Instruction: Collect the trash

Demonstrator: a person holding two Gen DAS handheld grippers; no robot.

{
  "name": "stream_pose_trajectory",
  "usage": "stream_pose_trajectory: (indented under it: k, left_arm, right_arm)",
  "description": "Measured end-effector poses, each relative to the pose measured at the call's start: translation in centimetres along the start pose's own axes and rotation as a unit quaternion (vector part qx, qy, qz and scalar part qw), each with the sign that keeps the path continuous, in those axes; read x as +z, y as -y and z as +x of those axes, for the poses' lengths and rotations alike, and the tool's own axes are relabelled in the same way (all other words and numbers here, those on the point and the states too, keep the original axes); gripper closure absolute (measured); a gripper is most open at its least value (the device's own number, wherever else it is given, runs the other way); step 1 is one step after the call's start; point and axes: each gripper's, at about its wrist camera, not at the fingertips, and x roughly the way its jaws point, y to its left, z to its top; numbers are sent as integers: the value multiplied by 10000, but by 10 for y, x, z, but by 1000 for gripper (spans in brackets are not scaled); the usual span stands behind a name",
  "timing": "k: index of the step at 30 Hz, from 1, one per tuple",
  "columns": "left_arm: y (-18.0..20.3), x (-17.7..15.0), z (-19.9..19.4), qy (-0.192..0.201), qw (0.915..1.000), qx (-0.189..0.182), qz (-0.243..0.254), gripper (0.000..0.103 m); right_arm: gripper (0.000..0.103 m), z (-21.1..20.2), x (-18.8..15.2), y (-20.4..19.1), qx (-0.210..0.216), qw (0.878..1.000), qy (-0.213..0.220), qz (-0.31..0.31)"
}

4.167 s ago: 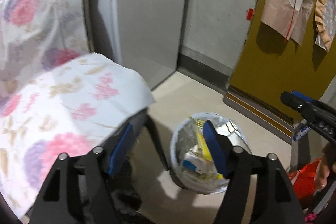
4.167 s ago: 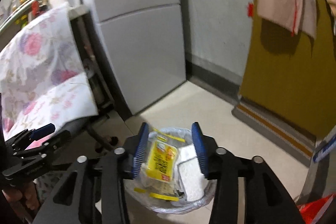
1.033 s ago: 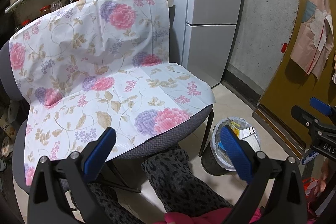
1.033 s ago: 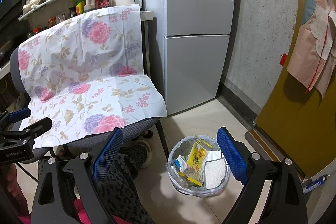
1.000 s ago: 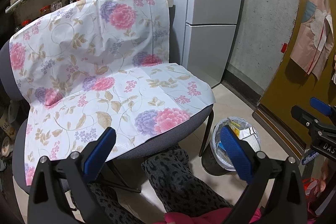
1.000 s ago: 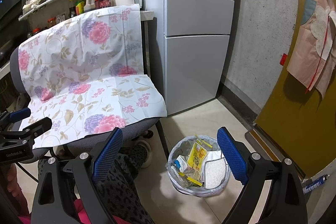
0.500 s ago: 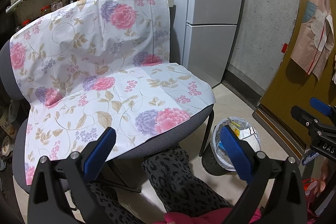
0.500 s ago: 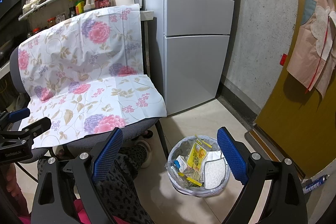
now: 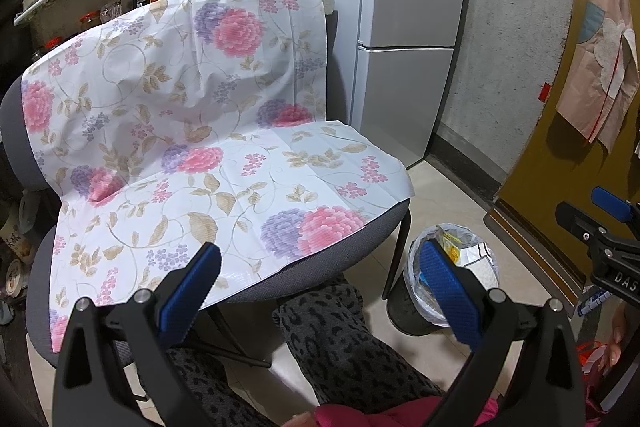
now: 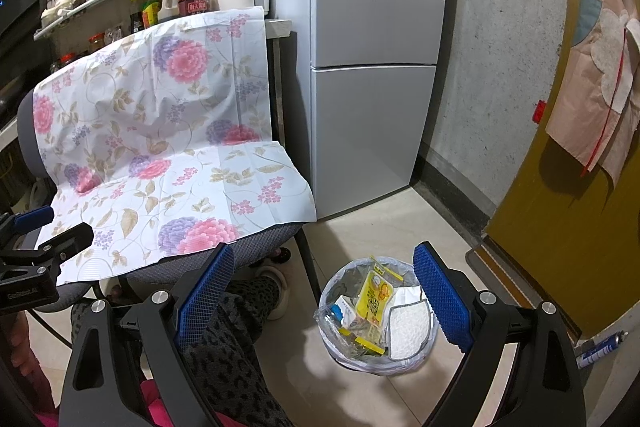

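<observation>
Pale tiled floor [image 10: 384, 223], grey three-door fridge [image 10: 372, 67] ahead beyond the jaws. A grey chair draped in floral cloth [image 9: 208, 147] fills the space past the left gripper [image 9: 316, 287], jaws spread wide, empty. Right gripper [image 10: 324, 291] also gapes, empty; between its fingers sits the bag-lined round bin [image 10: 412, 363], holding a yellow wrapper [image 10: 374, 297] and white packet [image 10: 408, 331].

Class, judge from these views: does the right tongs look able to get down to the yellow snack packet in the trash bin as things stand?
Probably yes. The right tongs are open, empty and above the trash bin, whose mouth is uncovered, with the yellow snack packet on top. The person's leg is off to the side.
</observation>
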Motion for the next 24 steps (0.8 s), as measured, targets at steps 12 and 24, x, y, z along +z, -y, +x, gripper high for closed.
stream_pose_trajectory:
  k: [12, 24]
  left_arm:
    - [4, 2, 0, 28, 9999, 124, -17, 6]
    - [2, 3, -3, 268, 9990, 353, 19, 6]
  right_arm:
    - [13, 2, 1, 3, -12, 10000, -14, 21]
    - [13, 9, 2, 8, -62, 10000, -50, 40]
